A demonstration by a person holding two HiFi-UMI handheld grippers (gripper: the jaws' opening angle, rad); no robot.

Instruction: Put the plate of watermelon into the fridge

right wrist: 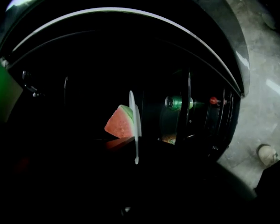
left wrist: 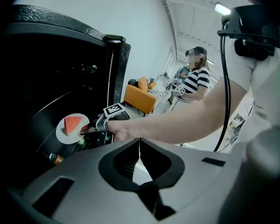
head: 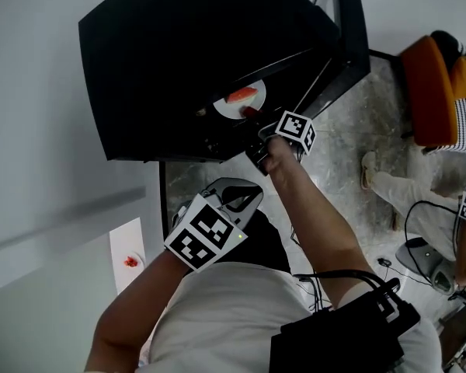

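The fridge (head: 179, 53) stands with its door (head: 349, 37) swung wide, which leaves the dark cavity free for a straight-in approach from the front. The right gripper (head: 252, 113) is extended at arm's length into that opening. Its jaws are closed almost fully, clamped on the near rim of the white plate (head: 234, 102). This edge grip keeps the jaws off the food and lets the plate travel ahead of the hand. The watermelon wedge (head: 243, 95) lies on the upper face of the plate, towards the centre, apart from the jaws. The plate projects forward beyond the fingertips into the fridge. In the head view it appears roughly level, which I judge is what holds the loose wedge in place. From the right gripper's own camera the plate shows edge-on, with the wedge on one side of it, which confirms that the jaws straddle the rim only. The plate is inside the mouth of the cavity, over a wire shelf (head: 295, 57). Whether it is touching that shelf cannot be told, because the interior is too dark. A green bottle (right wrist: 177, 102) lies deeper in and to one side, apart from the plate. The left gripper (head: 248, 196) is held back close to the person's body, well apart from the plate. Its jaws are brought together with nothing between them. In my judgement it is parked there to stay clear of the doorway while the right side does the placing.
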